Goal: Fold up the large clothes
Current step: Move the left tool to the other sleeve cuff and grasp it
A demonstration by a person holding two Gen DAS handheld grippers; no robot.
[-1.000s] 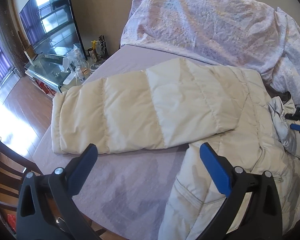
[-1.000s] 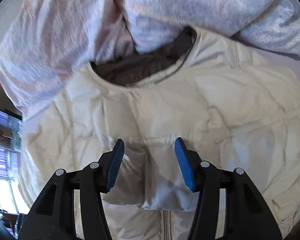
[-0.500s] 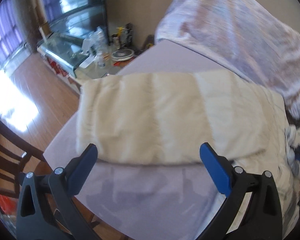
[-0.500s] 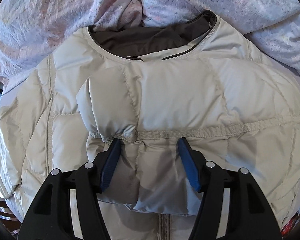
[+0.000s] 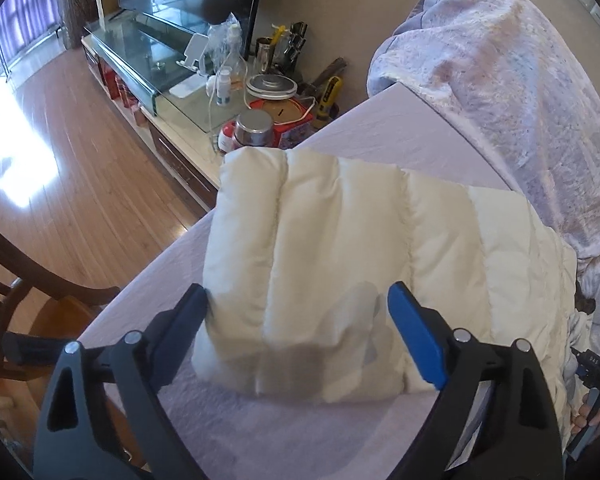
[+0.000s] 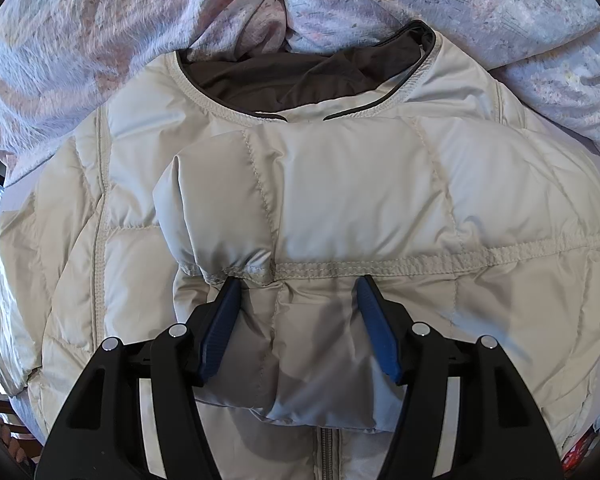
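The cream puffer jacket (image 6: 340, 208) lay flat on the lilac bed (image 5: 400, 136), collar toward twelve o'clock against the rumpled floral duvet (image 6: 100, 32), dark lining showing at the neck. And there was the right gripper (image 6: 296, 320), pointing steeply down over the middle of the chest, jaws about half apart with a puffed fold of the folded-in sleeve (image 6: 228, 200) bunched between the blue pads (image 6: 220, 328); the fabric pressed against both, so it held that fold. The zip ran off toward six o'clock beneath it.

Over on the left wrist view, the other sleeve (image 5: 340, 248) stretched out across the bed, cuff end at about ten o'clock near the mattress edge. The left gripper (image 5: 300, 320) stood wide over that cuff end, its jaws having just been closing a little; the sleeve sat between them, the left finger (image 5: 188, 320) right at the sleeve's edge, the right pad (image 5: 416, 336) above the fabric, no squeeze to be seen.

Beyond the bed at eleven o'clock stood a cluttered glass TV stand (image 5: 140, 52), and a wooden chair (image 5: 28, 292) at eight o'clock on the wood floor
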